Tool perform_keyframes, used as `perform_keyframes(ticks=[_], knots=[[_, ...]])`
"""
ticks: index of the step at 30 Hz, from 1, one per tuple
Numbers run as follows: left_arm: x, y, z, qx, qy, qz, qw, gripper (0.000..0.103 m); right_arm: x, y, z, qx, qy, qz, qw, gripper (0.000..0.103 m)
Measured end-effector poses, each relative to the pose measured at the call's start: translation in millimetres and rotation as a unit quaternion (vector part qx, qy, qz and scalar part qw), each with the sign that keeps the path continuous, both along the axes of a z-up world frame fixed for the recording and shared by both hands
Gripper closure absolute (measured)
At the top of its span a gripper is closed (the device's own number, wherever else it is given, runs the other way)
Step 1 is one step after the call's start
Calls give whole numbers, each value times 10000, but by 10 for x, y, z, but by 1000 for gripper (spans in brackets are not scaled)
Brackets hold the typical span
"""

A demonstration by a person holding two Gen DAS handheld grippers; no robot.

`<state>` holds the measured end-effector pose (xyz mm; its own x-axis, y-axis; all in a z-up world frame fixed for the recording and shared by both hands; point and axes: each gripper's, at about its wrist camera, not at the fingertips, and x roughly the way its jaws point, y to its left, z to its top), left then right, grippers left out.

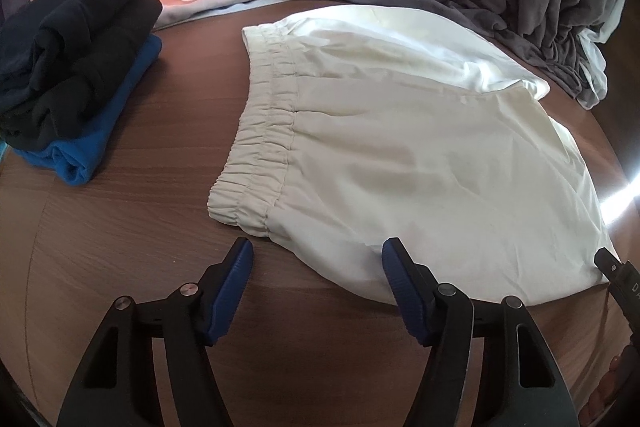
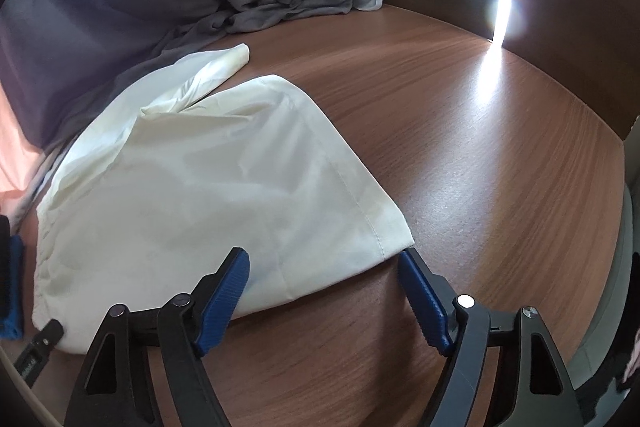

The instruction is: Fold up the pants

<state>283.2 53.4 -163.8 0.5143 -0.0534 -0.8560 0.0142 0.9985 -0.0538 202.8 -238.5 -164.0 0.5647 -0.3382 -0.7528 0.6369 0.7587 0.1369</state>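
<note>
Your left tool stands wide, gripping nothing; the pants lie flat on the surface just ahead, waistband corner between its tips. Your right tool gapes too, straddling the hem corner. Its lettering is too cropped to read.

One pair of cream pants on the table, two folded garments stacked, dark over blue, and two grippers.
</note>
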Motion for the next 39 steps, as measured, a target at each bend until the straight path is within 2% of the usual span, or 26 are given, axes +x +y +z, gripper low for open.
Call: perform_keyframes(ticks=[6, 8, 10, 11, 13, 15, 16, 22, 34, 39], knots=[[65, 11, -3, -73, -2, 137, 9999, 47, 51, 11, -6, -134, 17, 27, 9999, 34], [73, 28, 3, -79, -3, 200, 9998, 59, 65, -3, 2, -149, 16, 20, 9999, 41], [68, 54, 13, -156, -3, 226, 9996, 68, 83, -15, 6, -180, 27, 18, 9998, 51], [64, 65, 16, -199, -6, 205, 9996, 77, 92, -24, 9, -208, 47, 16, 9998, 54], [58, 49, 29, -230, -17, 102, 9997, 88, 96, -39, 12, -212, 49, 24, 9998, 77], [35, 17, 54, -133, -89, 66, 9999, 90, 101, -59, 14, -158, 37, 103, 9998, 90], [27, 8, 69, -103, -116, 46, 9999, 92, 98, -68, 26, -135, 17, 146, 9998, 92], [-24, 8, 230, -89, -300, 48, 9995, 98, 22, -49, 264, -297, -231, 351, 9987, 97], [-275, 49, 869, -25, -832, -113, 9965, 98, -353, 215, 1063, -608, -1115, 743, 9891, 98], [-378, 68, 1032, -93, -970, -150, 9951, 99, -511, 340, 1245, -715, -1372, 757, 9851, 99]])
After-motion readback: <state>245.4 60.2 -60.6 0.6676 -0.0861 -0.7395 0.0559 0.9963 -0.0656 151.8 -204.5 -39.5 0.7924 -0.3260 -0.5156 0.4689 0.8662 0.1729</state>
